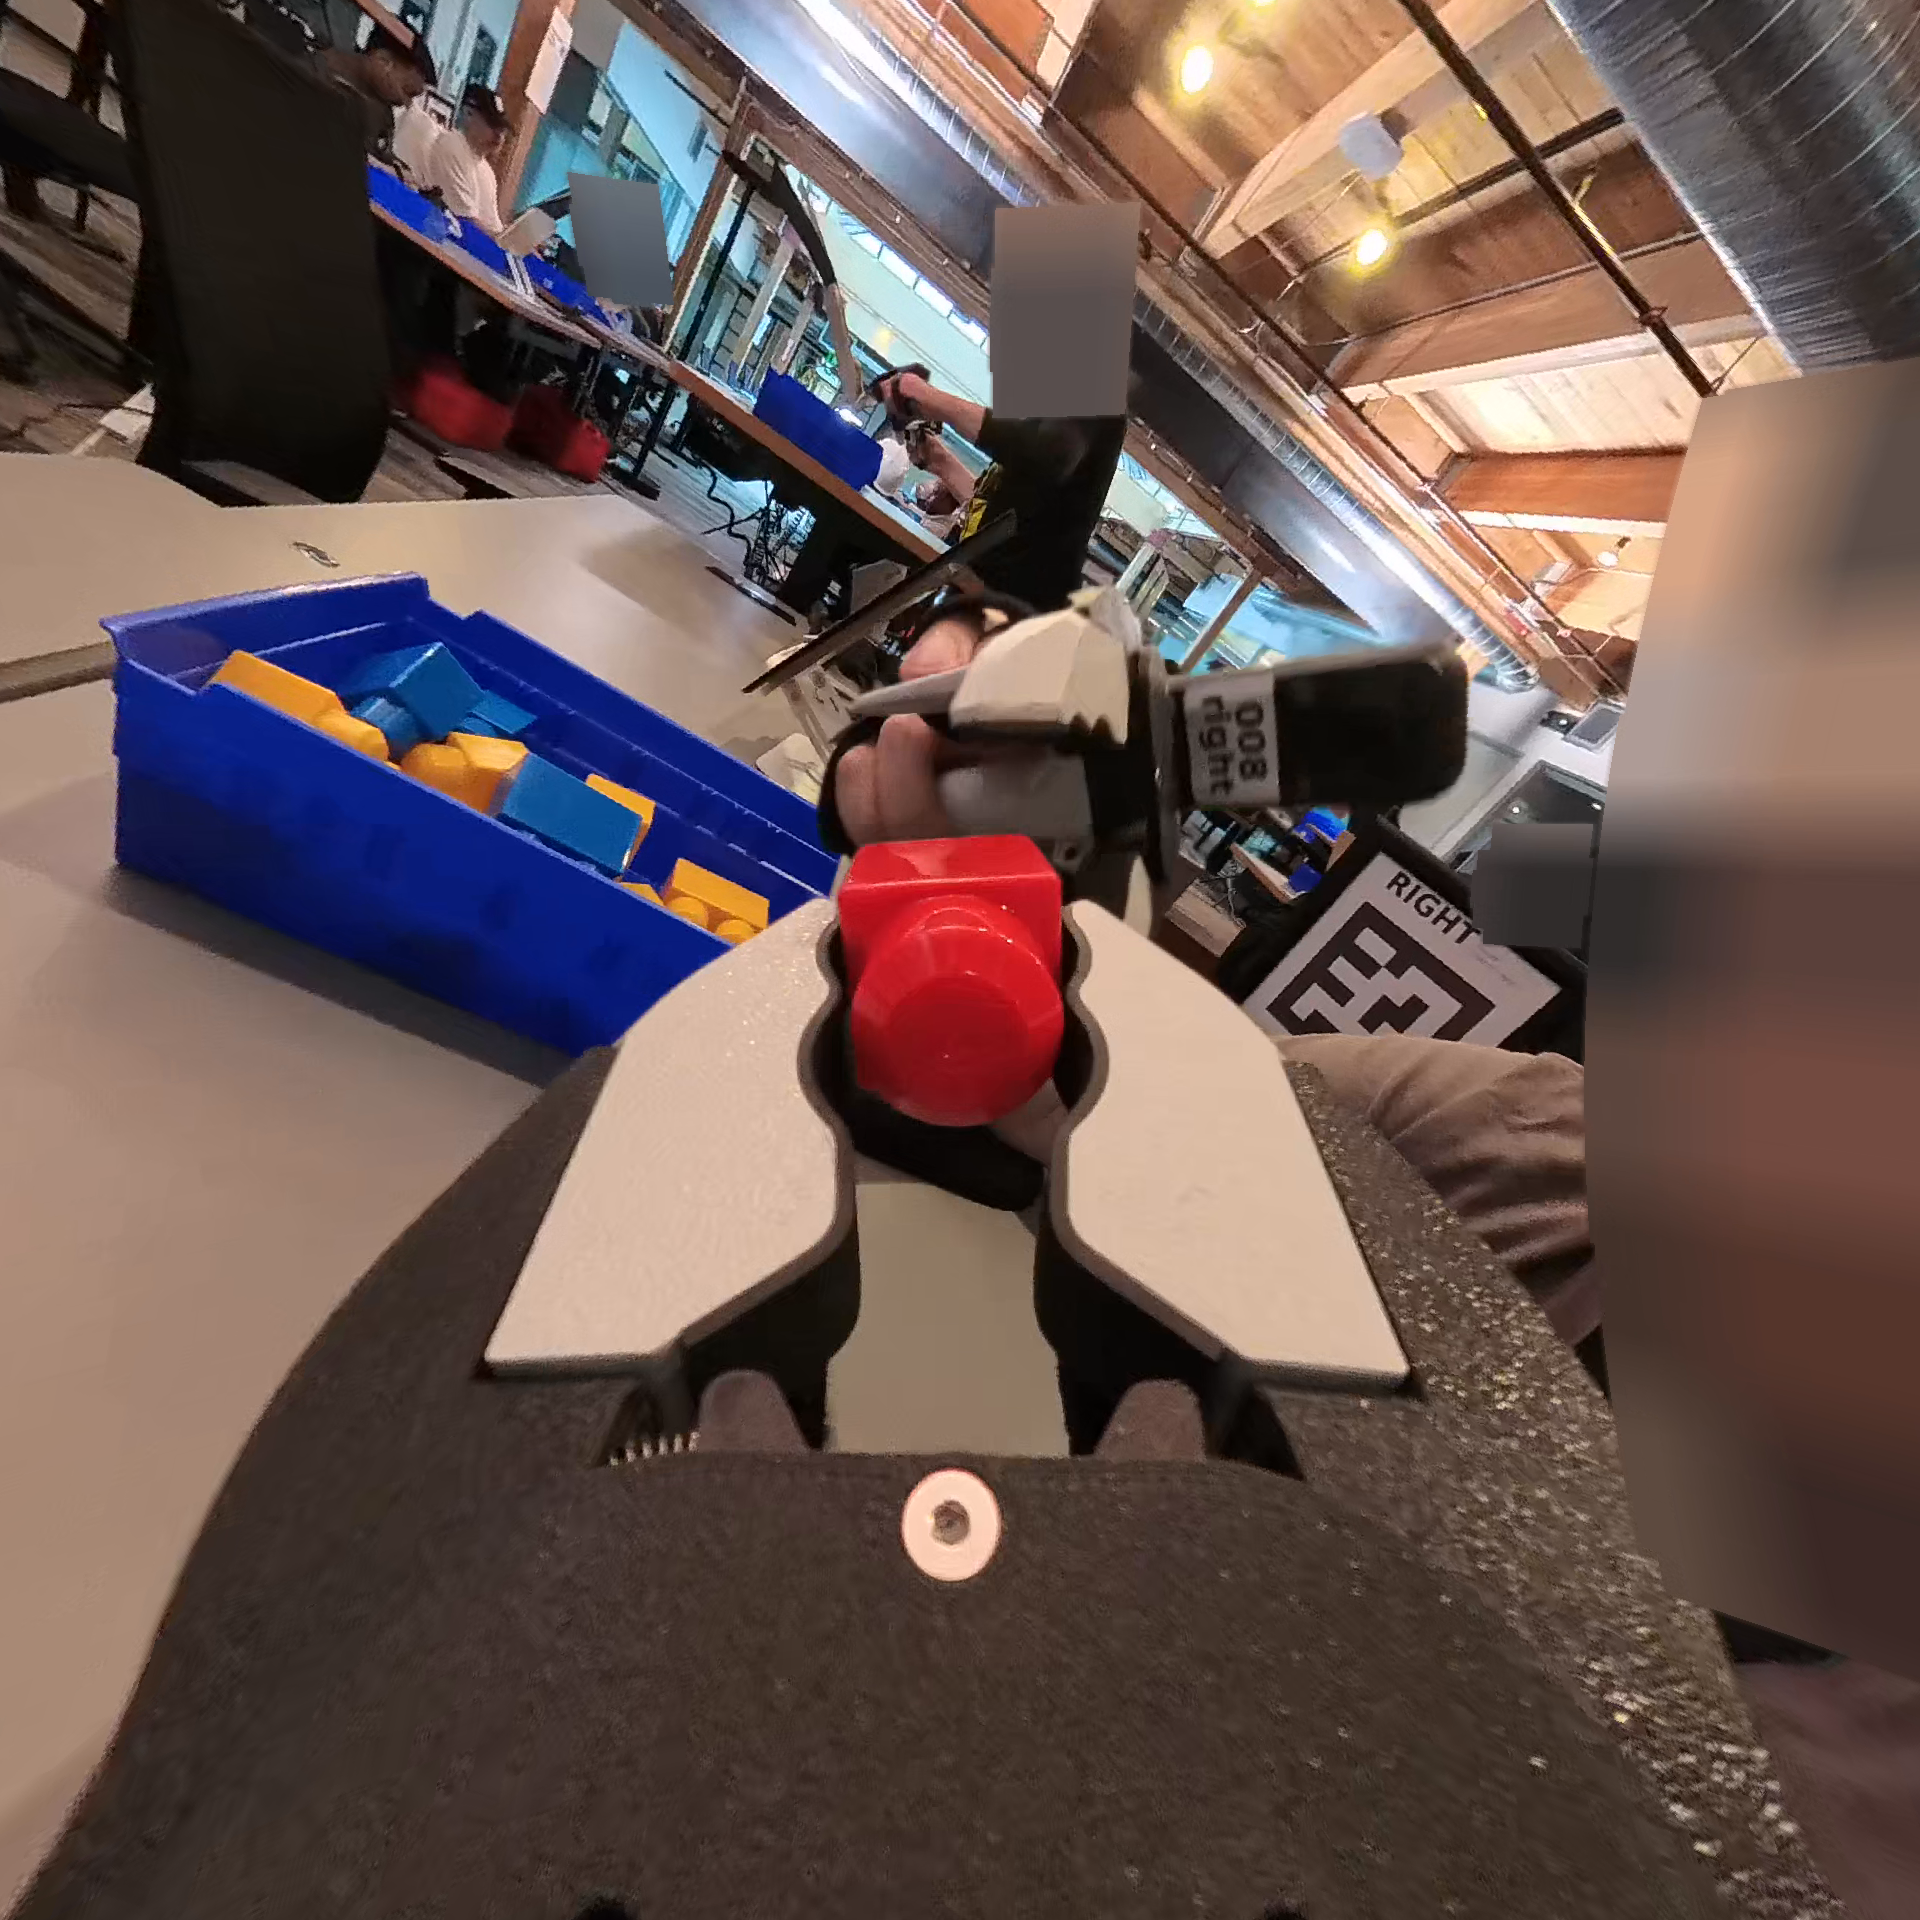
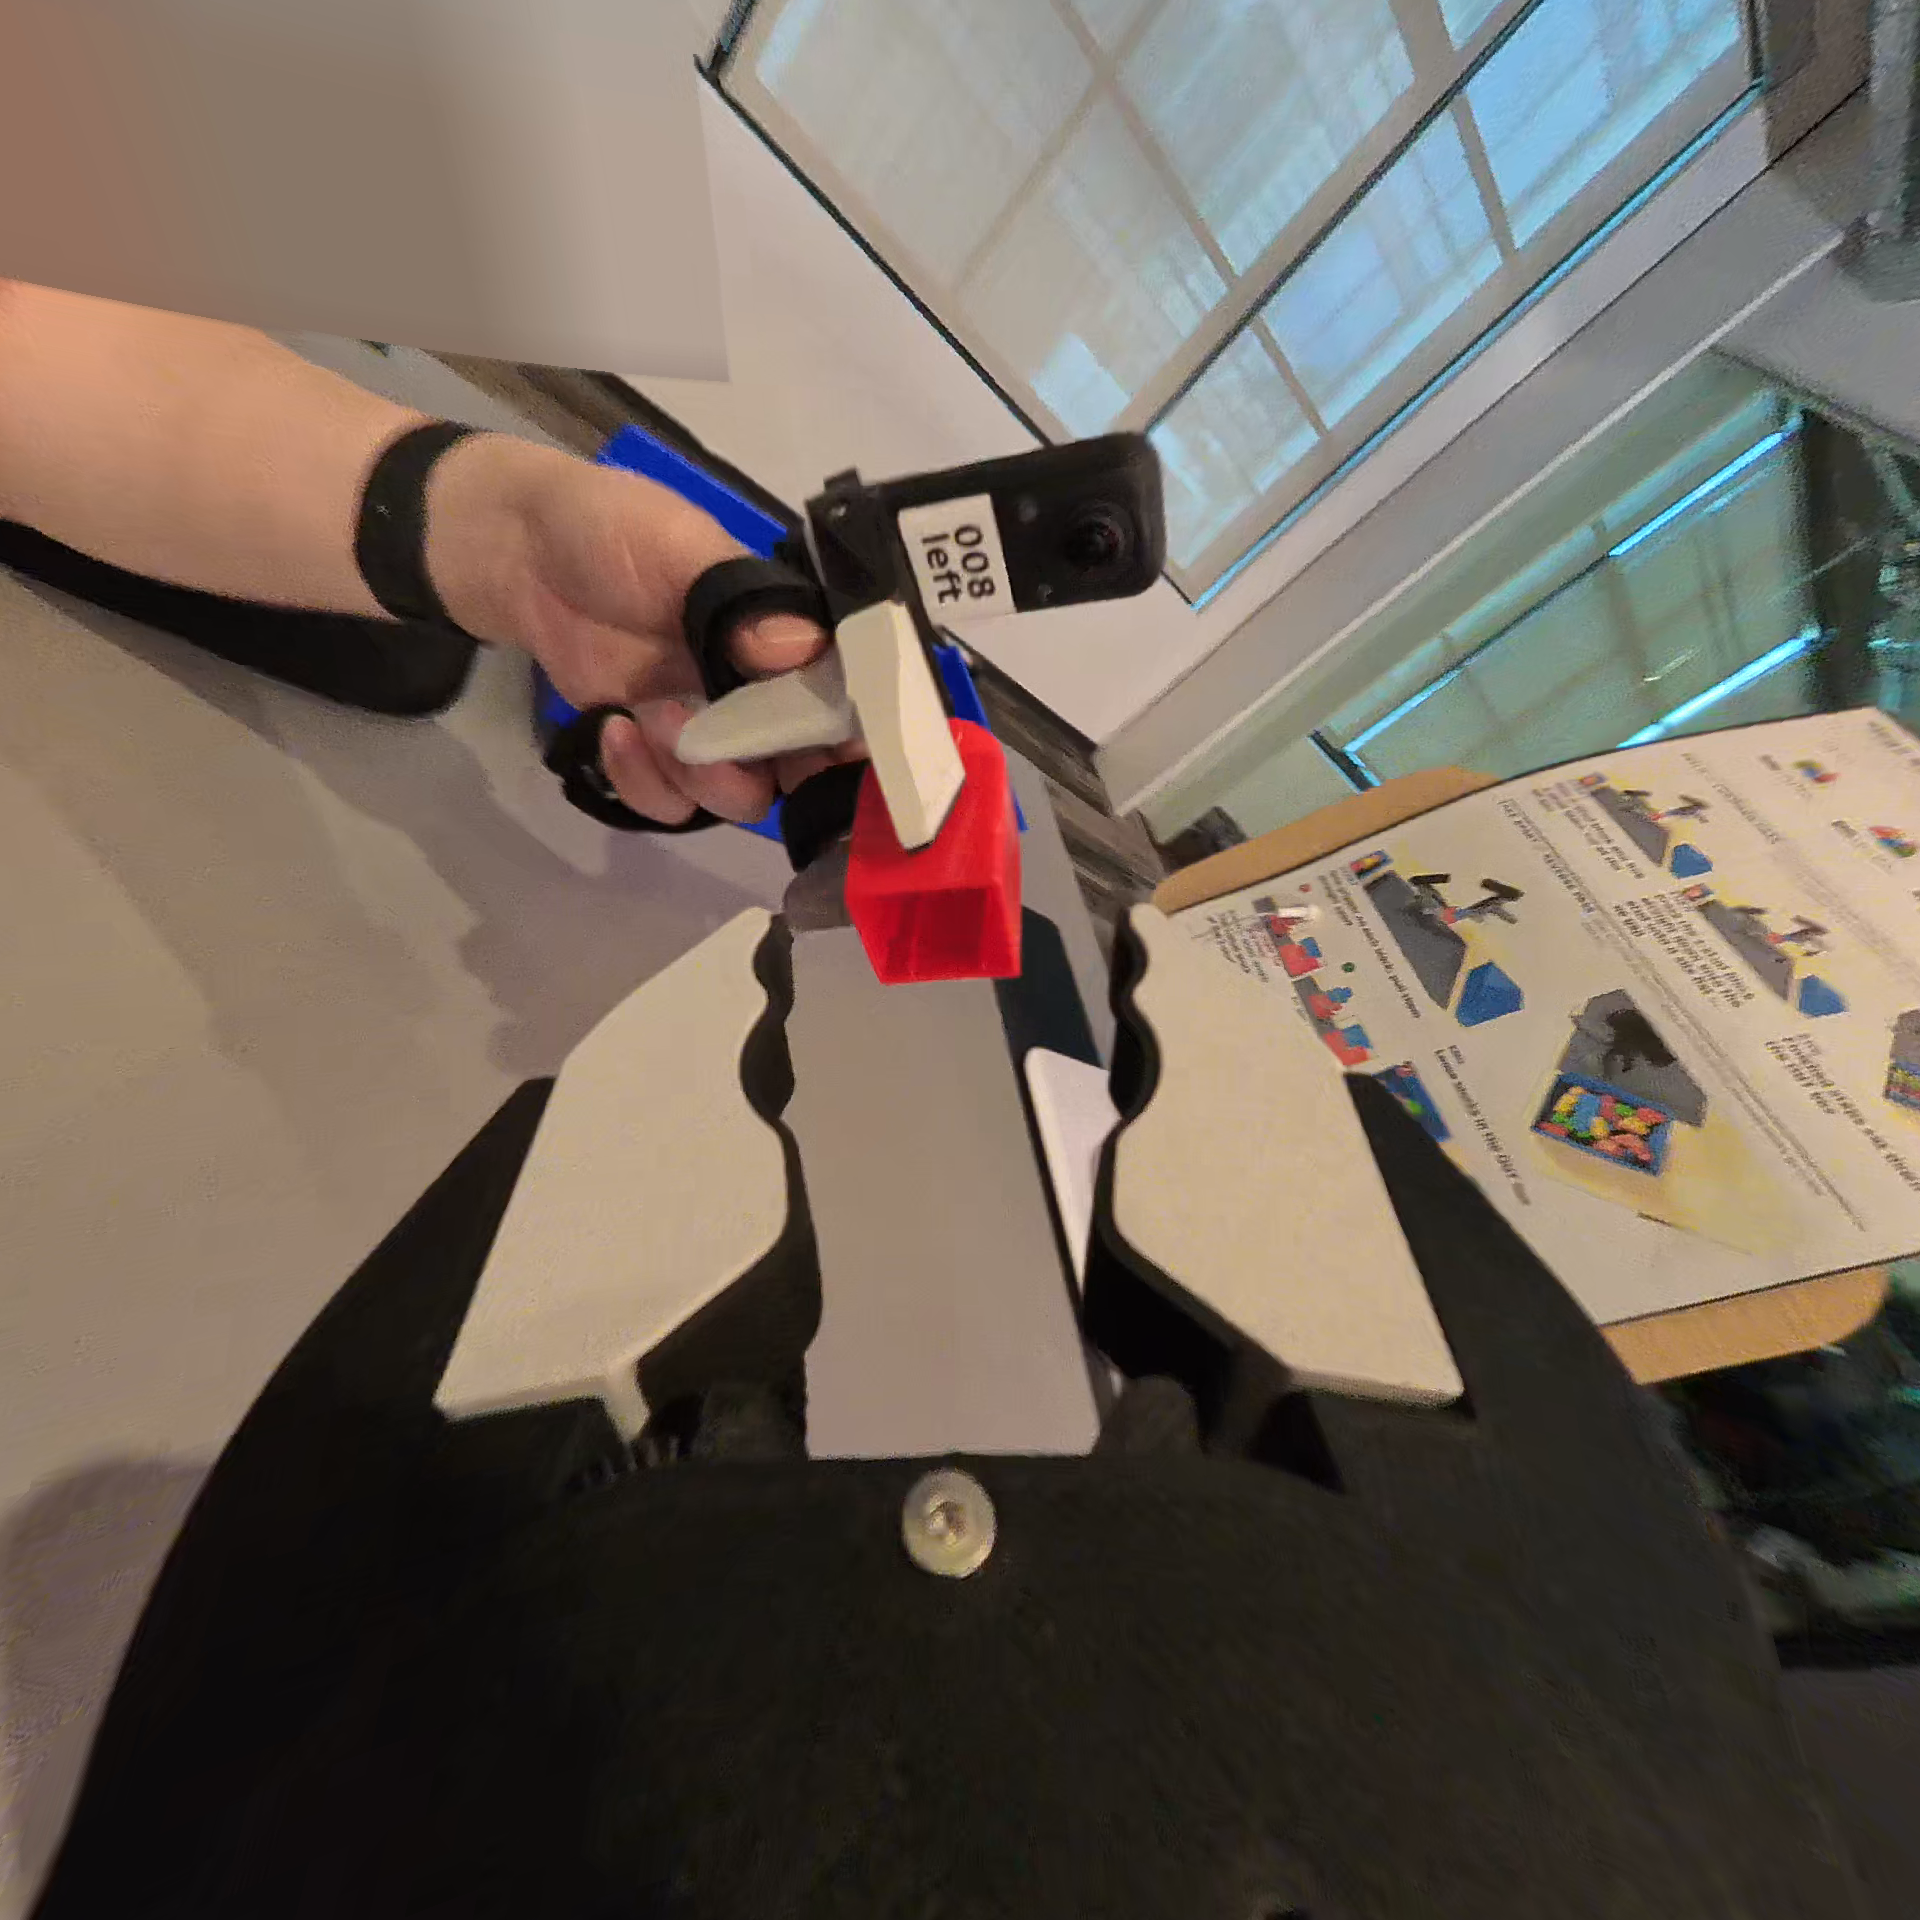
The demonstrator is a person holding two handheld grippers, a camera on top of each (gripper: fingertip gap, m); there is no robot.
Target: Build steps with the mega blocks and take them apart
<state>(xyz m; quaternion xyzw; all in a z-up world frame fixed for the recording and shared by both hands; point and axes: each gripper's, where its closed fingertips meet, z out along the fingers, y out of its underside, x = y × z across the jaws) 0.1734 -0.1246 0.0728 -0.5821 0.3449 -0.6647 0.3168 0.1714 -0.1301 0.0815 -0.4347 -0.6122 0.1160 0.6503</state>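
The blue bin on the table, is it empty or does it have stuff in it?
Not empty. The blue bin holds a loose jumble of yellow blocks and blue blocks.

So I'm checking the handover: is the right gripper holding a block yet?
No, the right gripper is open with nothing between its fingers; the red block sits in the left gripper.

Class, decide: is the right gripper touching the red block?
Apart. The right wrist view shows the right gripper open, the red block beyond its fingers, held by the left gripper.
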